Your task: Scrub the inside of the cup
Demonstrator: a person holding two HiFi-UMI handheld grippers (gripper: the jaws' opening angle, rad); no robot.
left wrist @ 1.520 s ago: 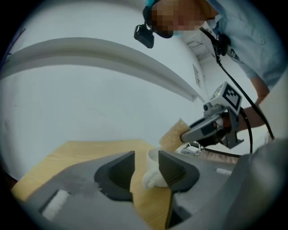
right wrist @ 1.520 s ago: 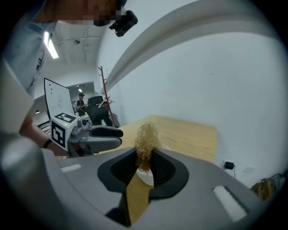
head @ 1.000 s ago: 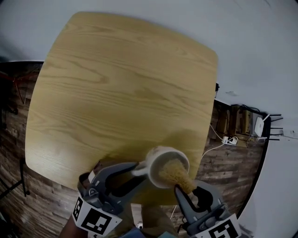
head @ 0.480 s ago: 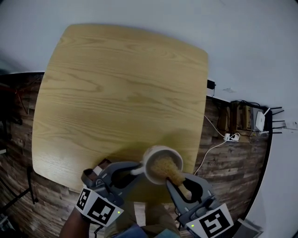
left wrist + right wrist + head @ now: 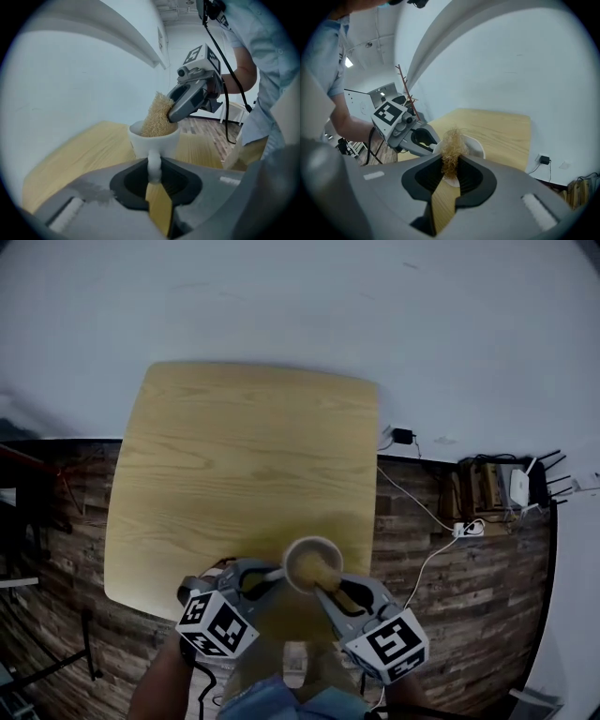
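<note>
- Small white ceramic cup (image 5: 312,563): judged rigid, fairly light, glaze-slick and chippable. It is best held by its looped handle (image 5: 153,164), at the cup's 9 o'clock in the head view.
- It sits at the 6 o'clock edge of the pale wooden table (image 5: 244,456).
- Left gripper (image 5: 153,177): its jaws have just been closing and now pinch that handle.
- Straw-coloured fibrous scrubber (image 5: 157,117): it is pushed into the cup from 5 o'clock and clamped in the right gripper (image 5: 447,171).
</note>
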